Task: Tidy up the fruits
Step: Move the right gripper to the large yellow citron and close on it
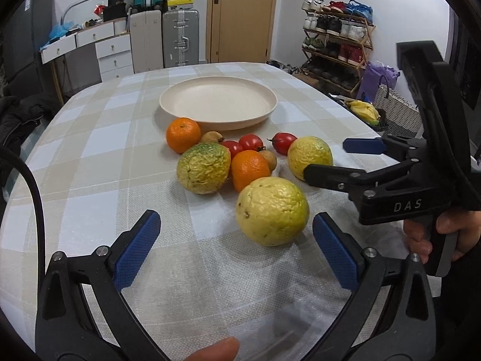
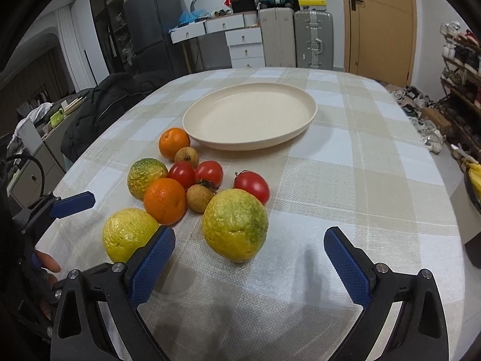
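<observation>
The small brownish fruits (image 2: pixel 200 200) were partly hidden among the bigger ones, and what kind they were could not be made out. In the left wrist view the right gripper (image 1: pixel 333 161) covered part of one wrinkled yellow fruit (image 1: pixel 311 155), and only one of its blue pads showed clearly.

All the fruit lay in a loose cluster on the checked cloth of the counter (image 2: pixel 375 180), on the near side of the cream plate (image 2: pixel 249 114), whose bare inside held none of it. An orange (image 2: pixel 174 143) sat closest to the plate's rim. Three red tomato-like fruits (image 2: pixel 252 186) lay behind a second orange (image 2: pixel 164 201). Three large yellow-green fruits with puckered, wrinkled skin lay farthest from the plate; the greenest (image 2: pixel 235 225) had a split in its rind.

The left gripper (image 1: pixel 236 246) stood wide, gripping nothing, the nearest yellow fruit (image 1: pixel 272 210) just ahead of its pads. The right gripper's jaws in its own view (image 2: pixel 249 261) were likewise wide and empty.
</observation>
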The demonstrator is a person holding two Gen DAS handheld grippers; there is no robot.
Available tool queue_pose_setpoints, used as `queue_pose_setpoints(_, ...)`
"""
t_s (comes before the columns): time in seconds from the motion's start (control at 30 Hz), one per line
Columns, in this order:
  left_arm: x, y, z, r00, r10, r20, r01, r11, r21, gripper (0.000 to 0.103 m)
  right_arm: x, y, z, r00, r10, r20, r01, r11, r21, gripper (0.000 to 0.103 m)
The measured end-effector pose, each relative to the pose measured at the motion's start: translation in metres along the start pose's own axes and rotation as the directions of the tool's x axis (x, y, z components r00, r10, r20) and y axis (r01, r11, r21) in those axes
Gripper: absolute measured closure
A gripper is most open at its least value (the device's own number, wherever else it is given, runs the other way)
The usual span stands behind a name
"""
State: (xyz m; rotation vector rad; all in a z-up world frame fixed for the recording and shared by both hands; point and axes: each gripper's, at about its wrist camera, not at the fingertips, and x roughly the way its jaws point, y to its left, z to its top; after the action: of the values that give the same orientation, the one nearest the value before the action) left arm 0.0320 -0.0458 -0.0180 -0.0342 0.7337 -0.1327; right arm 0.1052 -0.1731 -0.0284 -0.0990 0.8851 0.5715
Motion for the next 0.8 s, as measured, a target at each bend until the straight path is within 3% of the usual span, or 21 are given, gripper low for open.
queue_pose_setpoints(0.33, 0.018, -0.017, 0.003, 0.996, -0.053, -0.070, 0.057, 0.996, 0.068, 0.029, 0.014, -0.006, 0.001, 0.996, 0.071, -0.050, -0.069, 0.997, 0.043, 0.041)
queue_pose_setpoints(0.4, 0.020, -0.019, 0.003, 0.995, -0.067, -0.078, 0.073, 0.995, 0.070, 0.032, 0.014, -0.007, 0.001, 0.996, 0.080, -0.047, -0.078, 0.996, 0.047, 0.045)
queue_pose_setpoints(0.53, 0.025, -0.018, 0.004, 0.990, -0.099, -0.099, 0.104, 0.993, 0.053, 0.047, 0.015, -0.006, 0.001, 0.994, 0.100, -0.048, -0.098, 0.994, 0.043, 0.054)
queue_pose_setpoints(0.8, 0.024, -0.010, 0.002, 0.983, -0.158, -0.089, 0.159, 0.987, 0.005, 0.048, 0.011, -0.003, -0.003, 0.994, 0.102, -0.037, -0.101, 0.994, 0.028, 0.056)
